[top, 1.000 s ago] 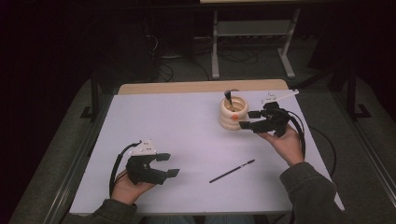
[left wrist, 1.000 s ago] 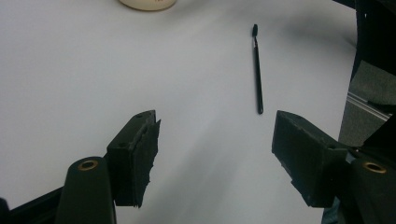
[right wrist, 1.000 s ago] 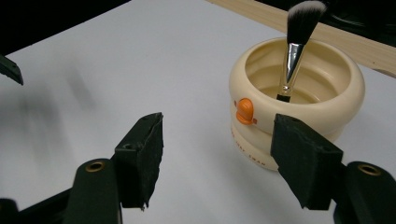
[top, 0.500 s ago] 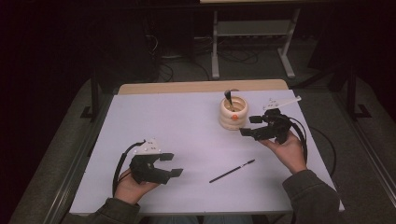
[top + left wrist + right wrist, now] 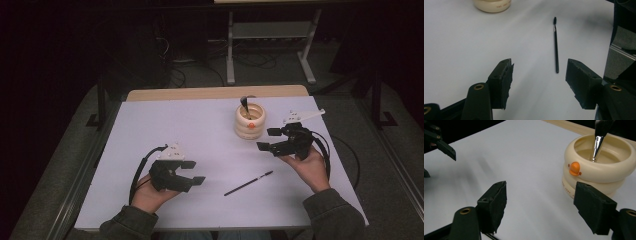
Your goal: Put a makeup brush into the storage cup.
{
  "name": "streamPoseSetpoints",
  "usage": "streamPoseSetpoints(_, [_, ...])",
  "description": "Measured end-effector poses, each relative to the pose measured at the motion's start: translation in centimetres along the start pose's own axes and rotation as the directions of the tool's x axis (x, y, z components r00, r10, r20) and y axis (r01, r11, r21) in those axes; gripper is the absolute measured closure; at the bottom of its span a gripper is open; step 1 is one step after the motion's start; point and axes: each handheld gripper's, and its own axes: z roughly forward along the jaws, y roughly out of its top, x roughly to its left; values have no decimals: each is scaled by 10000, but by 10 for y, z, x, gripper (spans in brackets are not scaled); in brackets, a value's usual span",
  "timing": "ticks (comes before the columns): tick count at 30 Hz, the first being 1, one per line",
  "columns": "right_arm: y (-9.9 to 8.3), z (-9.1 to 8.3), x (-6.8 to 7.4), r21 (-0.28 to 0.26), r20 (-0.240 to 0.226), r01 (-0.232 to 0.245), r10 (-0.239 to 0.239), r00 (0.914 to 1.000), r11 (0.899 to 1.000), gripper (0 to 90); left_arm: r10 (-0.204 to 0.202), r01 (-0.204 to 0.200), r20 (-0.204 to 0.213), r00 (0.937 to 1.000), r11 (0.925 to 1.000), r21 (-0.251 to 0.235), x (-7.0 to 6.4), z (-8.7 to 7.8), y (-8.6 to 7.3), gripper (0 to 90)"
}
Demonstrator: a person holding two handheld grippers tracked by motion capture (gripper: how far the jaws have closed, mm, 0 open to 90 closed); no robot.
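High view: white table, dark room.

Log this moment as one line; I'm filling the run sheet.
left gripper: open, empty | right gripper: open, empty, beside cup | brush in cup | thin brush on table

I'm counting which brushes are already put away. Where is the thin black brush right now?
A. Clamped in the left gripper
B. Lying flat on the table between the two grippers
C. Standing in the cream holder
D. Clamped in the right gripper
B: the thin black brush lies flat on the table, apart from the open left gripper and the open right gripper.
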Motion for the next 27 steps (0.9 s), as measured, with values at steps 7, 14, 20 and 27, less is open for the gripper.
streamPoseSetpoints(7, [0,-1,6,18,-47,157,-157,9999,9999,255,240,-249,315,9992,9993,278,-7,14,7,378])
streamPoseSetpoints(14, [-4,-3,14,60,80,386,-386,9992,9992,259,750,-800,548,9957,9922,956,-16,38,18,424])
streamPoseSetpoints(20, [-12,-1,11,130,163,274,-276,9995,9995,262,835,-911,646,9944,9878,1263,-20,57,24,433])
streamPoseSetpoints(27, [-16,1,10,200,218,275,-279,9994,9994,265,921,-1037,793,9926,9820,1578,-27,76,30,462])
